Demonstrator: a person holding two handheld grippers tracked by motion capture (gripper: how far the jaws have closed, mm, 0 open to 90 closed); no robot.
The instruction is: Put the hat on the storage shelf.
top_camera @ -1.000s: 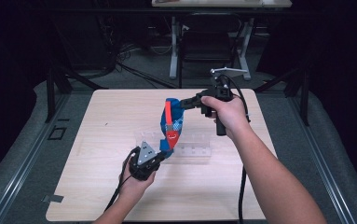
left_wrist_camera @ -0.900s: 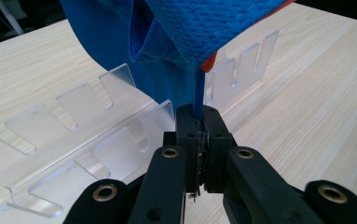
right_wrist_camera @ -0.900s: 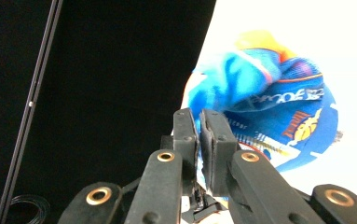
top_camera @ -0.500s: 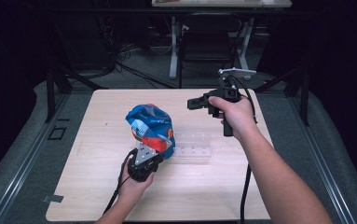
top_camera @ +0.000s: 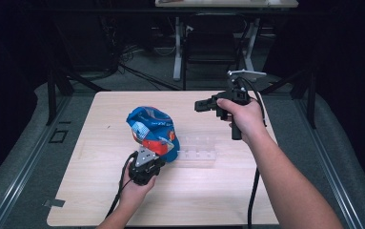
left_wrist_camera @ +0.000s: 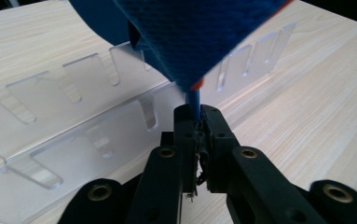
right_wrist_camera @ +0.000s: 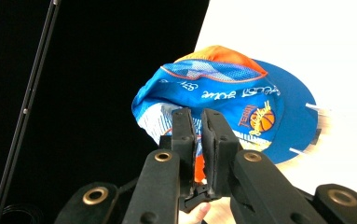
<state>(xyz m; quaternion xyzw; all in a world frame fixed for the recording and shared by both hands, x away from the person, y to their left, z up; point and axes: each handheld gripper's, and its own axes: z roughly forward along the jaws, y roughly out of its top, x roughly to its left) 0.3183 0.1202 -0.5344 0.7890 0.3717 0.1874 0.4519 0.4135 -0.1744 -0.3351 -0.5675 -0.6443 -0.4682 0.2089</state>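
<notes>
While the left hand (top_camera: 133,190) rests low on the table (top_camera: 94,191), the left gripper (top_camera: 157,155) points at the near edge of a blue and orange cap (top_camera: 152,132). From the left gripper view, its jaws stand almost together with a thin blue edge of the cap (left_wrist_camera: 204,42) pinched between the pads; they have just eased apart a little, yet the cloth stays caught there. The cap sits left of the table's middle, its crown bulging up and its near edge at the gripper. Just right of the cap lies a clear plastic rack (top_camera: 197,151) with a row of slots, flat on the wood and touching or nearly touching the cap's side; the left gripper view shows the rack (left_wrist_camera: 73,116) running behind the jaws.

Farther right, the right gripper (top_camera: 200,105) is held above the table in the right hand (top_camera: 242,117), well apart from the cap and pointing left. Its jaws stand nearly together with nothing between them, having just opened slightly. In the right gripper view the cap (right_wrist_camera: 241,107) lies beyond the jaw tips; the table there is washed out, so the rack is hard to make out.
</notes>
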